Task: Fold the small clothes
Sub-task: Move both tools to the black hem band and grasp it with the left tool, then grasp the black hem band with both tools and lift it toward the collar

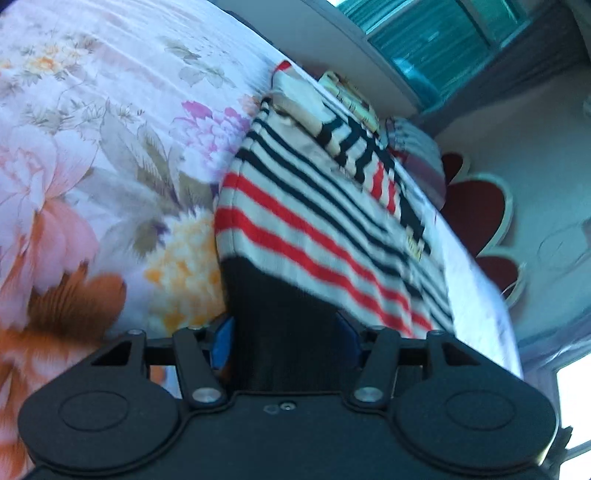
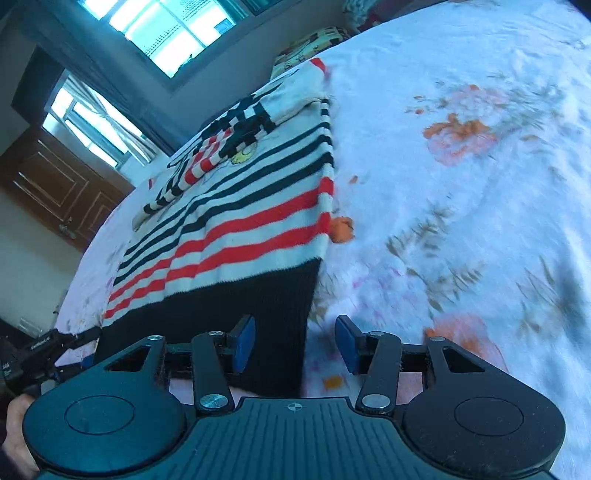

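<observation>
We have the striped sweater [image 2: 236, 206] lying flat on the flowered bed [image 2: 461, 184], its long axis running straight away from both of us, black hem [image 2: 240, 325] nearest. Our right gripper [image 2: 295, 343] sits at the hem's right corner, jaws spread wide, the corner between the blue pads [image 2: 243, 343] but not pinched. Our left gripper [image 1: 284, 343] faces the hem's other corner [image 1: 273, 317]; its jaws also look parted around the cloth, with nothing clamped.

Cool bluish daylight from windows [image 2: 162, 33], blown out white. Motion blur smears bedsheet [image 1: 92, 155]; fisheye bends edges; soft shadows.
</observation>
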